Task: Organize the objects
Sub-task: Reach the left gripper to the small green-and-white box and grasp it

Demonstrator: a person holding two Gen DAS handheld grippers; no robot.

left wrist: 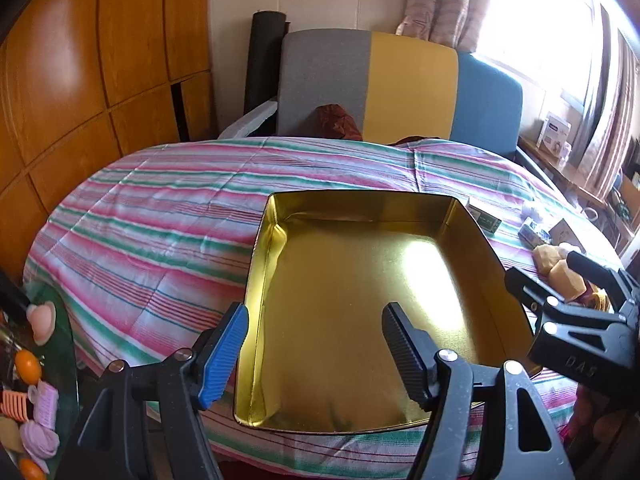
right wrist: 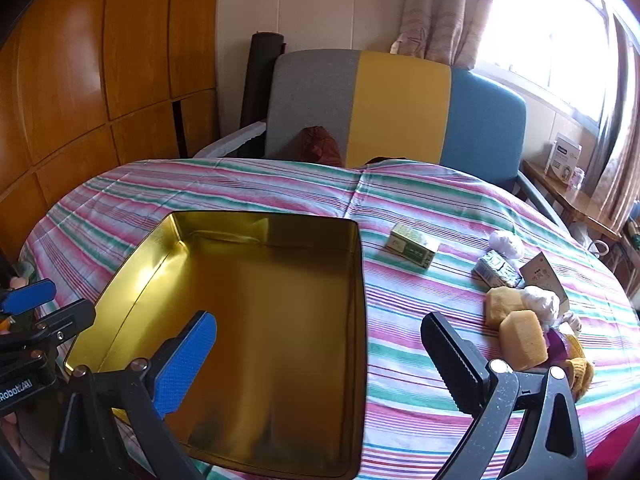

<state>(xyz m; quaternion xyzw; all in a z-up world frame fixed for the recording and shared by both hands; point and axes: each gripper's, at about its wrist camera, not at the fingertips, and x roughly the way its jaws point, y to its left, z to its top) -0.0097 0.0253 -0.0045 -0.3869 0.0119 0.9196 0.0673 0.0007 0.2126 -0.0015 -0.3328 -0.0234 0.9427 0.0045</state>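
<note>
An empty gold metal tin (left wrist: pixel 360 320) lies on the striped tablecloth (left wrist: pixel 160 216); it also shows in the right wrist view (right wrist: pixel 256 320). My left gripper (left wrist: pixel 316 340) is open and empty over the tin's near left edge. My right gripper (right wrist: pixel 320 356) is open and empty over the tin's right wall; it shows at the right of the left wrist view (left wrist: pixel 560 284). Right of the tin lie a green box (right wrist: pixel 412 246), a small foil pack (right wrist: pixel 498 269), two yellow sponges (right wrist: pixel 522 338), white wrapped items (right wrist: pixel 506 243) and a card (right wrist: pixel 542 276).
A grey, yellow and blue chair back (right wrist: pixel 396 108) stands behind the table. A wooden cabinet (right wrist: pixel 100 60) fills the left. A glass side table (left wrist: pixel 60 344) at the left holds pink and orange small items (left wrist: pixel 40 400). A shelf with a white box (right wrist: pixel 564 158) is at the right window.
</note>
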